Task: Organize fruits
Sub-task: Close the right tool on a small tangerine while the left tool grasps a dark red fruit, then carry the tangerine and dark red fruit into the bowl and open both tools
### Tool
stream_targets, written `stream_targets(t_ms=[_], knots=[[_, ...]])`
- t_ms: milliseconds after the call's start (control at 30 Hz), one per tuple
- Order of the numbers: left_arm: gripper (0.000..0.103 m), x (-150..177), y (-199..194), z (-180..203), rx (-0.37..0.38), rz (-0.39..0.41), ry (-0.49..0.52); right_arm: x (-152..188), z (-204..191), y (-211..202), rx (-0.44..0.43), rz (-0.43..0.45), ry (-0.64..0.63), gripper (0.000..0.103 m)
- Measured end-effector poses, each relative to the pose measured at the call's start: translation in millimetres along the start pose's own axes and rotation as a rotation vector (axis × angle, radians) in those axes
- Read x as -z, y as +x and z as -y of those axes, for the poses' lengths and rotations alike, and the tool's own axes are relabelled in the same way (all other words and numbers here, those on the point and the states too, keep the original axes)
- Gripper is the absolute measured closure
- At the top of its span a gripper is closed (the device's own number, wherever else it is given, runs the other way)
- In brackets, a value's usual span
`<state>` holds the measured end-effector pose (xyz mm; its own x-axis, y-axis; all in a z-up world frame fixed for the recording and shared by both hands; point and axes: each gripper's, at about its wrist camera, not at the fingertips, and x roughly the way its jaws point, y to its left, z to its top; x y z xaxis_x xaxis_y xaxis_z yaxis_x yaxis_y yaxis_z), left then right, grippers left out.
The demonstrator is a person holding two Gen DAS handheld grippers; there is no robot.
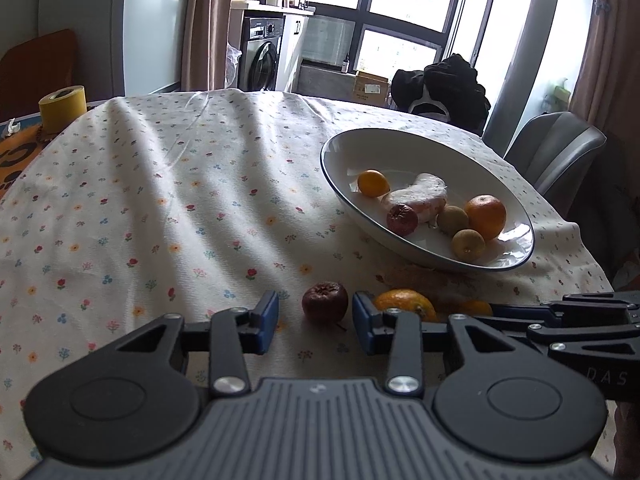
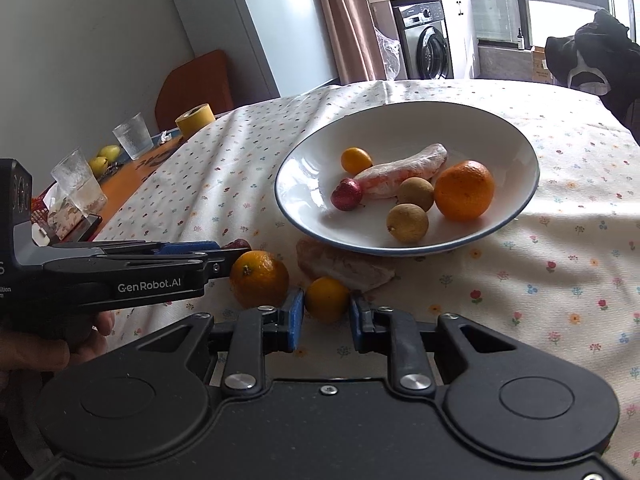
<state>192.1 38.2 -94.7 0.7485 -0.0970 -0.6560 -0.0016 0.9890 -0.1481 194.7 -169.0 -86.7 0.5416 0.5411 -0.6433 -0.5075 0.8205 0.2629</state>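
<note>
Left gripper [image 1: 315, 322] spread around wrinkled dark-red fruit [image 1: 325, 302]; right gripper [image 2: 326, 322] apart, flanking small orange citrus [image 2: 327, 298], bowl [image 2: 520, 148] at twelve o'clock.

White bowl [image 2: 520, 200] mid-frame holding six fruits; dark wrinkled fruit [image 1: 325, 302], orange [image 2: 259, 279], kumquat [image 2: 327, 299] on cloth below.

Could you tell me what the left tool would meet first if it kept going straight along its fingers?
Most likely the dark red fruit on the tablecloth, lying just ahead between the open fingers of the left tool; beyond it the cloth looks bare, though depth is uncertain.
</note>
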Motion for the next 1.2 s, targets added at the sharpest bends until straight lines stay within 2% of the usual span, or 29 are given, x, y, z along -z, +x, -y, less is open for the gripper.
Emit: stream_targets(t_ms=[100,567,1200], knots=[[0.080,-1,1,1,0.007,0.000,-0.006,1,4,-4,0.006,0.004,0.008,0.080],[0.080,0,-29,3,-0.018,0.042,-0.020,4,11,-24,0.015,0.047,0.021,0.080],[0.080,-9,-59,33,0.019,0.111,0.012,-2,19,-58,0.050,0.127,0.024,0.080]])
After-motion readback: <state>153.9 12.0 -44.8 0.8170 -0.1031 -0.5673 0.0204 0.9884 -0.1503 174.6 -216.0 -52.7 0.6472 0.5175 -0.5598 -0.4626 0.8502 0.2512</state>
